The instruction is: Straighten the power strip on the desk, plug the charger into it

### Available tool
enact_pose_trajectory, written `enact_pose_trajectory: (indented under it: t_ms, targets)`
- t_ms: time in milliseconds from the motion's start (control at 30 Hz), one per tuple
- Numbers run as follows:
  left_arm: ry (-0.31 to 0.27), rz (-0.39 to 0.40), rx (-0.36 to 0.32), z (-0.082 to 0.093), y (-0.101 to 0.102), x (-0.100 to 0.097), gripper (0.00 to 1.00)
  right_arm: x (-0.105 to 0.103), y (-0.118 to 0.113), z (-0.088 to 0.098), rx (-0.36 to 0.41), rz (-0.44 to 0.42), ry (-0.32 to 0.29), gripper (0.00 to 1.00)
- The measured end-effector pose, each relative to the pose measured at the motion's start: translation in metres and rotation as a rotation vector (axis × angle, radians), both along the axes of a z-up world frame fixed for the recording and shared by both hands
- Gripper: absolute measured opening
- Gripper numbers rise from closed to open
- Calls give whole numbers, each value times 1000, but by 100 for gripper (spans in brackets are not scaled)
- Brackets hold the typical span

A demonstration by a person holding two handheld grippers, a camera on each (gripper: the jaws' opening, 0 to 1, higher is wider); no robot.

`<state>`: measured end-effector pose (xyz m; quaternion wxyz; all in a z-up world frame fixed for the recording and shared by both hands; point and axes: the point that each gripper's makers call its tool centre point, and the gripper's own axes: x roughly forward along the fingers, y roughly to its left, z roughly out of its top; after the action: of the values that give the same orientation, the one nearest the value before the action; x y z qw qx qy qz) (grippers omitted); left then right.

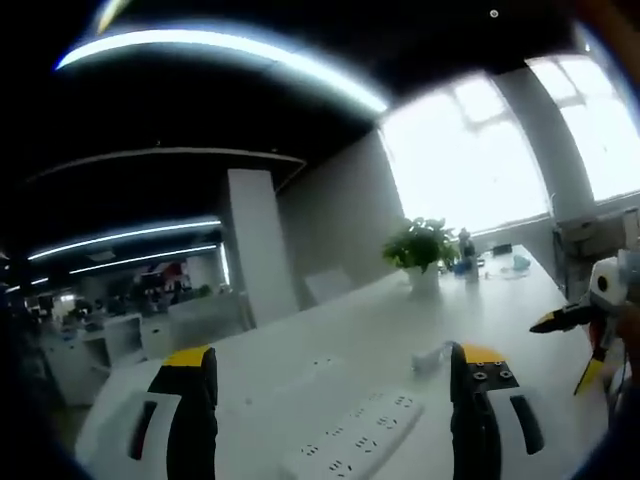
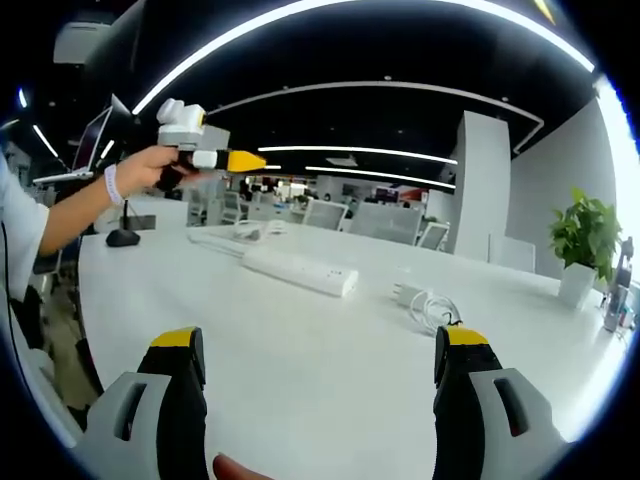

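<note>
Potted plant [image 2: 583, 240] at the far edge of my desk [image 2: 300, 340], small black object [image 2: 123, 237] at its left edge, white pillar [image 1: 257, 245] beyond, bright windows [image 1: 470, 160]

In the left gripper view the long white plastic power strip [image 1: 355, 437] runs off the frame's bottom edge, its sockets blurred. The small white charger [image 1: 432, 357] at lower centre-right is partly hidden behind a jaw. At the far right edge, the other yellow-tipped gripper [image 1: 568, 338] is cut off.
</note>
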<state>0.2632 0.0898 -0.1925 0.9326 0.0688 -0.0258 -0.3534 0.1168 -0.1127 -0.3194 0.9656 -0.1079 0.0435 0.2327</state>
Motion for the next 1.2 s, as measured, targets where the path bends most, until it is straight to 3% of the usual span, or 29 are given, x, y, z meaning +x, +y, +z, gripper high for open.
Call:
enact_pose_trajectory:
  t_ms: [633,1200]
  targets:
    - [-2,18,-125,-6,20,-47,99,2,0,6,16,7,-11,95]
    - [-16,60,-76,-34,36,-85,99,1,0,7,21,6,-16,95]
